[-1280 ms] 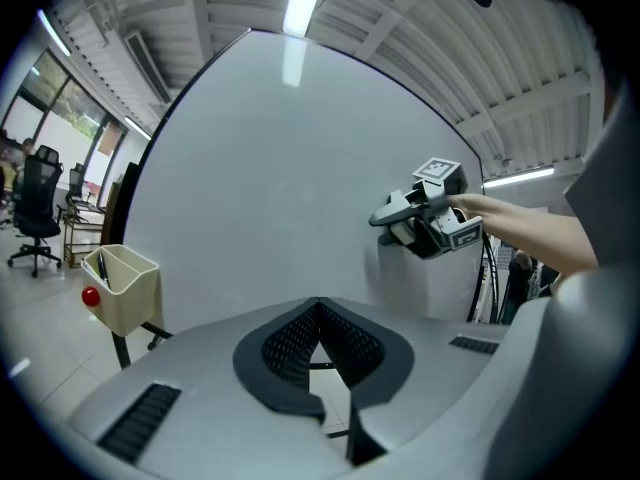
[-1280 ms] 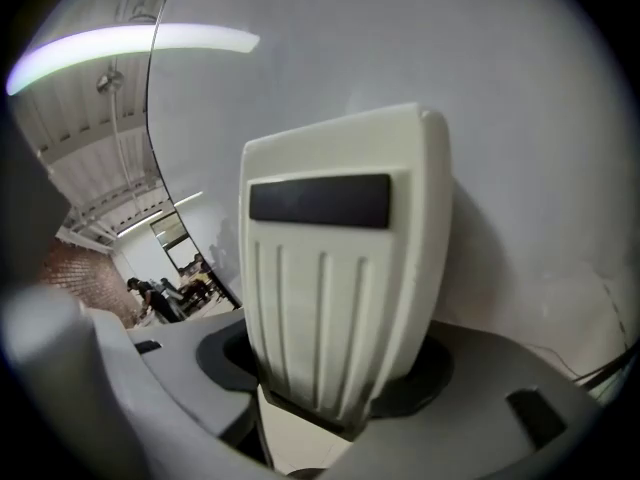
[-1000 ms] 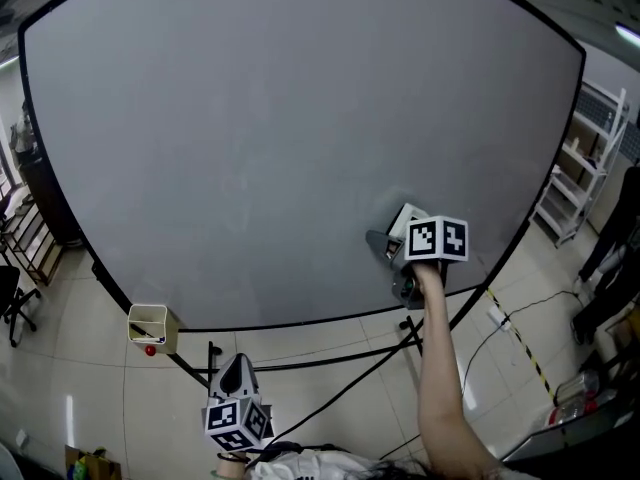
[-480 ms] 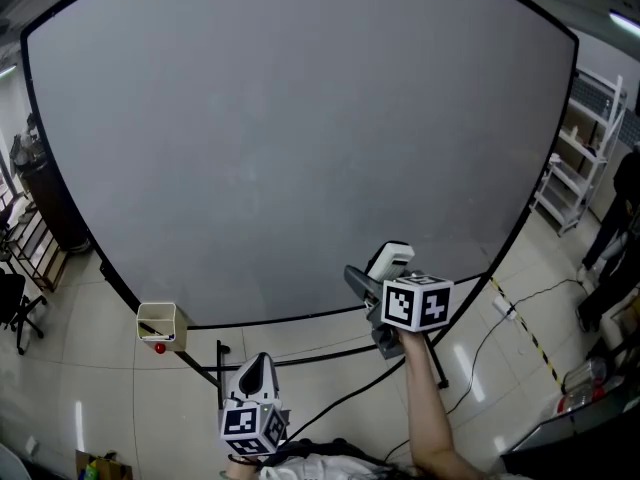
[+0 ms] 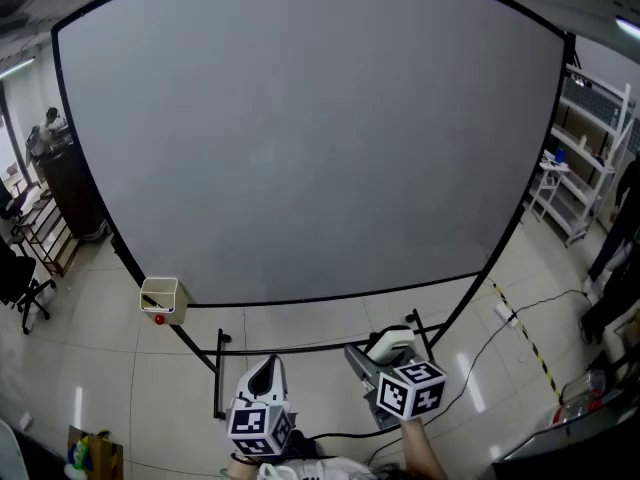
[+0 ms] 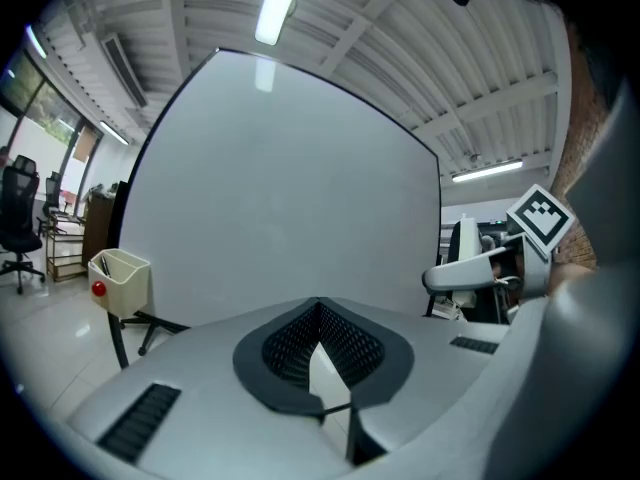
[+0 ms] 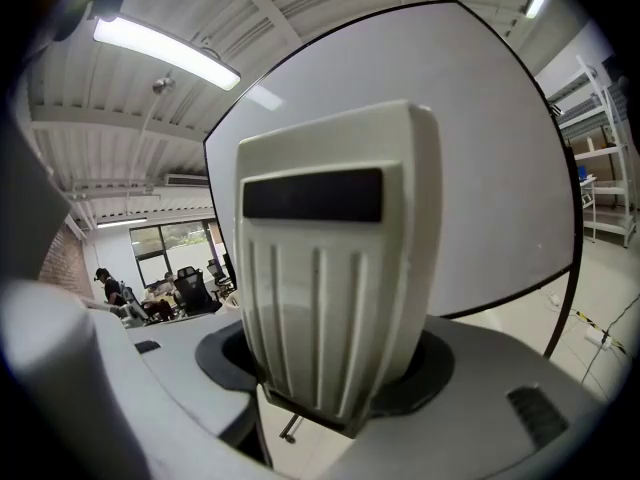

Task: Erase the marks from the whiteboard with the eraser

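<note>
From the head view, the whiteboard (image 5: 300, 138) fills the frame. Both grippers hang low beneath its bottom edge, well apart from it, and a box (image 5: 162, 298) sits at its lower left corner. The left gripper view shows the left gripper (image 5: 262, 376) with its jaws pressed together tip to tip. The right gripper view shows the right gripper (image 5: 378, 356) clamped on the ribbed eraser (image 5: 393, 342), which stands upright and blocks much of the board.
</note>
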{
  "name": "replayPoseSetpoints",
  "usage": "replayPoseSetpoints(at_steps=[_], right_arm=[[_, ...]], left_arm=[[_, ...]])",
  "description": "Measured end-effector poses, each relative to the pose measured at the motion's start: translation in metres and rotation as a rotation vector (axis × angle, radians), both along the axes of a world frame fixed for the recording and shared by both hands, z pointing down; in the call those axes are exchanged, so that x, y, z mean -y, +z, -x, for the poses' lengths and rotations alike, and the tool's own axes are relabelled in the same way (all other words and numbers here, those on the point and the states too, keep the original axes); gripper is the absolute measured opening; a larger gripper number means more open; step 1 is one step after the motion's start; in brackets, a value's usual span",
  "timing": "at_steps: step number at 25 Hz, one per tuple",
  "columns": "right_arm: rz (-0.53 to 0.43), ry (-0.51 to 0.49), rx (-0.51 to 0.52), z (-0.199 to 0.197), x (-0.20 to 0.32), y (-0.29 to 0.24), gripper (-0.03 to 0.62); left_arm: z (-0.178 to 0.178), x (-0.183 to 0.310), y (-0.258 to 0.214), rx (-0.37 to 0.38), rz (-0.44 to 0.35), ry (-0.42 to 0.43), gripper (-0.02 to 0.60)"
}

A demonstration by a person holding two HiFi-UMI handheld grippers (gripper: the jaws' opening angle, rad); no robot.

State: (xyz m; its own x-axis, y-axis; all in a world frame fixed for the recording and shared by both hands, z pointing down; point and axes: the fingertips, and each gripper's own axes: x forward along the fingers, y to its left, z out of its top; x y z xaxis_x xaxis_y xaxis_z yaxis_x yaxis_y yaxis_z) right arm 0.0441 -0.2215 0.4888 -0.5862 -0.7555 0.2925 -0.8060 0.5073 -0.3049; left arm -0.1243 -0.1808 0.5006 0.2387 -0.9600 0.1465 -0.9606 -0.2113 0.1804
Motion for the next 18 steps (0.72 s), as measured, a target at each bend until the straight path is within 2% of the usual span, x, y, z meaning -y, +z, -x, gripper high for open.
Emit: replayPoseSetpoints(at_steps=[5,10,12,18], right_arm=[[0.040,-0.053,-0.049,-0.028,-0.079,0.031,0.278],[0.055,-0.103,-0.056,-0.054,-0.142,0.043,0.278],[0.057,-0.120,-0.055,-0.059,-0.160,0.044,0.278],[0.043,-0.140,-0.058,-0.052,-0.187,0.042,0.278]], left_arm=[[-0.060,-0.065,0.020,-0.032,0.053,0.010,0.000],[-0.113,-0.131,0.036,-0.023,0.100,0.010,0.001],[-0.118,-0.150,0.035,-0.041,0.106,-0.008,0.000],[-0.109,-0.168,0.024,-0.014,0.093,-0.037,0.000]])
